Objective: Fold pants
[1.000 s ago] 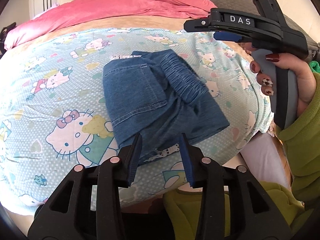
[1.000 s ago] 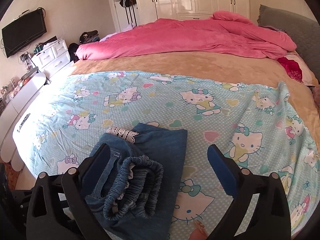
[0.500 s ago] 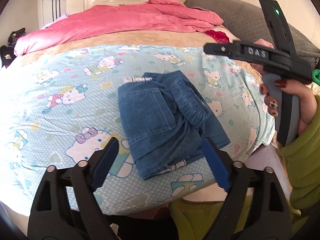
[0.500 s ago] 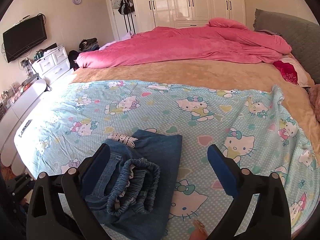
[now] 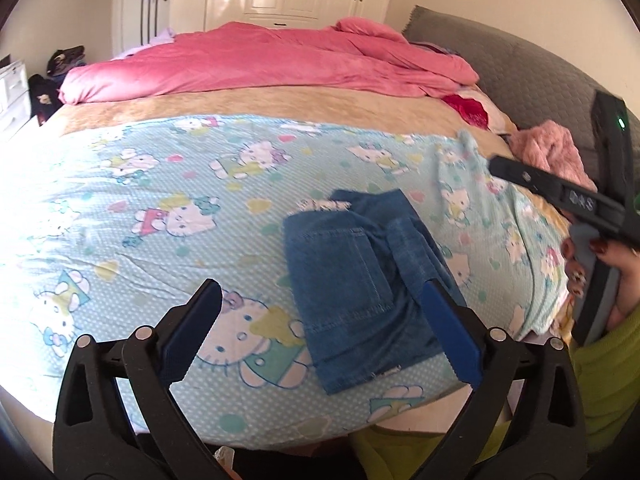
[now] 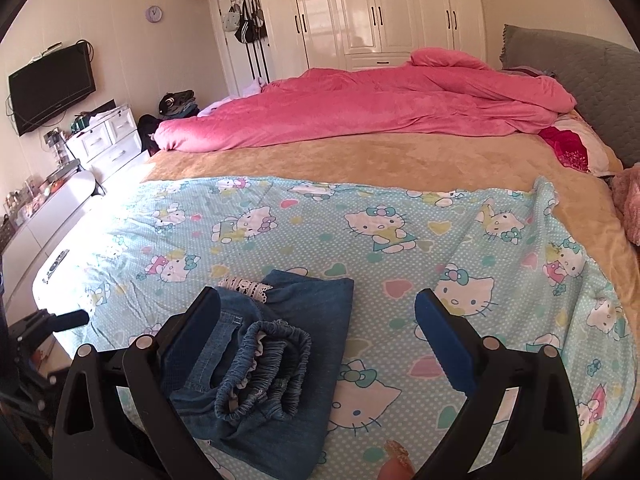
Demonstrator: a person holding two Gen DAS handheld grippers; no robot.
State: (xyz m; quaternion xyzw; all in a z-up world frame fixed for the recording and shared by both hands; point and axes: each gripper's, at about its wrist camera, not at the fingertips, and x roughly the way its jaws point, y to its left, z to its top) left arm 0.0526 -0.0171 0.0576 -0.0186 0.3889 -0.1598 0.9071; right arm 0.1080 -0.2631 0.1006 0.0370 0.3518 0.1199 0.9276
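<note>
Black left tongs [image 5: 320, 328] are opening, nothing between their blue pads, and the right tongs [image 6: 316, 336] stand wide and empty too. Folded denim pants [image 5: 360, 280] lie on the cartoon-cat sheet [image 5: 160, 200] near the bed's edge, toward three o'clock in the left view and seven o'clock in the right

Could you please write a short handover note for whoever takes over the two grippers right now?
Left gripper: jaws opening, nothing between them, above the pants.
Right gripper: jaws open, holding nothing.
Pants: folded into a compact denim bundle on the cartoon-print sheet near the bed's front edge, elastic waistband on top.
Done: the fold looks complete.
Left: probably only tidying the lace trim that sticks out.
</note>
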